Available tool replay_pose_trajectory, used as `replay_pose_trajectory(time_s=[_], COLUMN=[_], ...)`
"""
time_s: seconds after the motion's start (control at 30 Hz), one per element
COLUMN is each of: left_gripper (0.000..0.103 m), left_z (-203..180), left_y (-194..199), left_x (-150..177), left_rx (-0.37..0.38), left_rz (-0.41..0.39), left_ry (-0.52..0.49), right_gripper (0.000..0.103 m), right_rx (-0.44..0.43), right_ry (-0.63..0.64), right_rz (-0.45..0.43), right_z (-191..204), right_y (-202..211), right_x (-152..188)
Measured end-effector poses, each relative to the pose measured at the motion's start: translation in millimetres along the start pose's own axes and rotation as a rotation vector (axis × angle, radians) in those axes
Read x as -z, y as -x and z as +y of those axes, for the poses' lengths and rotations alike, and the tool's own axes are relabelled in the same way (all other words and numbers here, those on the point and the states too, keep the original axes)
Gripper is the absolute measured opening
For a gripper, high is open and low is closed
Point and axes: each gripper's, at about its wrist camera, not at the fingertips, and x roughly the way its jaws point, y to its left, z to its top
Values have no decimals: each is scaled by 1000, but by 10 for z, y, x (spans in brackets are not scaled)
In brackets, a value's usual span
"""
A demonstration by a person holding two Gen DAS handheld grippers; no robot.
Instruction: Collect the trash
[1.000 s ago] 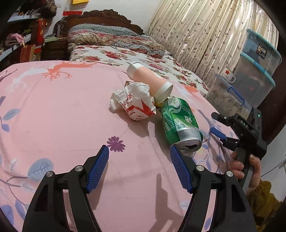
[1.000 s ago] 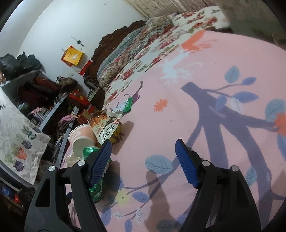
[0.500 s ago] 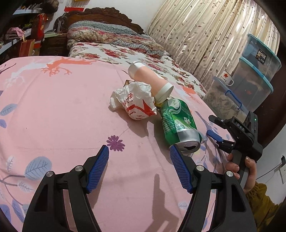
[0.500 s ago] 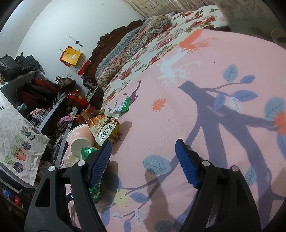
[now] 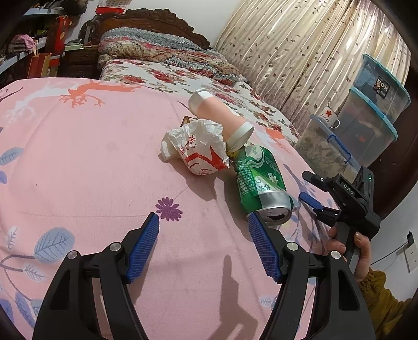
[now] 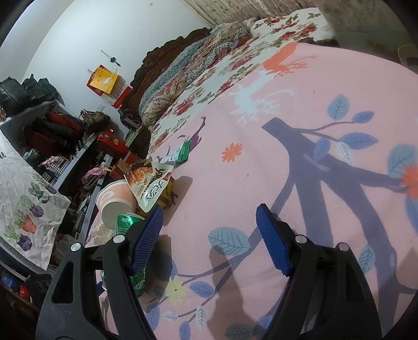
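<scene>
Green can lying on its side, opened top toward the left gripper, bare pink bedspread leftward, both grippers, right gripper included, spread wide, holding nothing, bed edge perhaps close right.

Green can; white-red wrapper; pink leaf-patterned bedspread; blue-padded tool.

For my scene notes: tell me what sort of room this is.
Most likely a home bedroom: a bed with a carved wooden headboard, a floral quilt, long curtains, and stacked plastic storage boxes.
</scene>
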Motion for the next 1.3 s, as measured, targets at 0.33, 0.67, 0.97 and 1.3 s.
replay_pose_trajectory(time_s=[0.33,0.67,0.97,1.3], left_gripper=[67,67,67,67], left_z=[9,28,33,41], left_y=[16,29,27,26], left_x=[4,6,-2,-6], left_rx=[20,29,40,40], left_rz=[-7,-11,-9,-11], left_ry=[13,20,27,26], right_gripper=[75,75,75,75], right_rx=[18,25,26,26], right_ry=[11,16,16,16], right_rz=[6,8,8,8], right_z=[3,21,23,27], right_y=[-19,-28,-27,-24], right_x=[-8,-1,0,1])
